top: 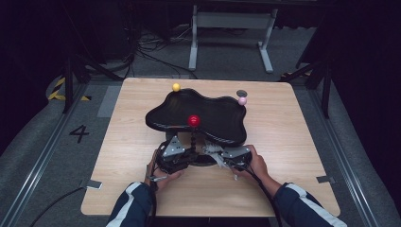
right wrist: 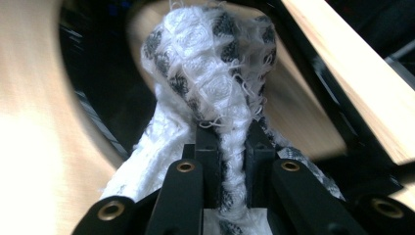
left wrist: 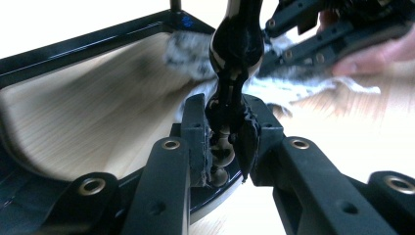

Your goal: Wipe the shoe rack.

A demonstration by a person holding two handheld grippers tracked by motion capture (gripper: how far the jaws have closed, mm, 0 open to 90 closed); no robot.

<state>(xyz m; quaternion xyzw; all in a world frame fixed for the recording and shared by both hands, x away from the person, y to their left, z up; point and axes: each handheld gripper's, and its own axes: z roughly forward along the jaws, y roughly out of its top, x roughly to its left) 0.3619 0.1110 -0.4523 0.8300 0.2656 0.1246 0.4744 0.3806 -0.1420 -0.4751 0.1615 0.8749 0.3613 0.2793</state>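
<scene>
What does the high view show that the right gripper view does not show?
High view: the yellow ball, pink ball and red ball on the black wavy-edged tray stand, with the light wooden table.

Right gripper view: the right gripper, its fingers pinching the white-and-grey woven cloth, weave visible.

Both: that cloth, the right gripper and wood.

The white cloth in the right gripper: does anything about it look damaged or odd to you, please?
Yes. The cloth is frayed, with loose threads sticking out along its edges and top, and it is bunched into a twisted strand where the right gripper pinches it. No tear is visible.
</scene>
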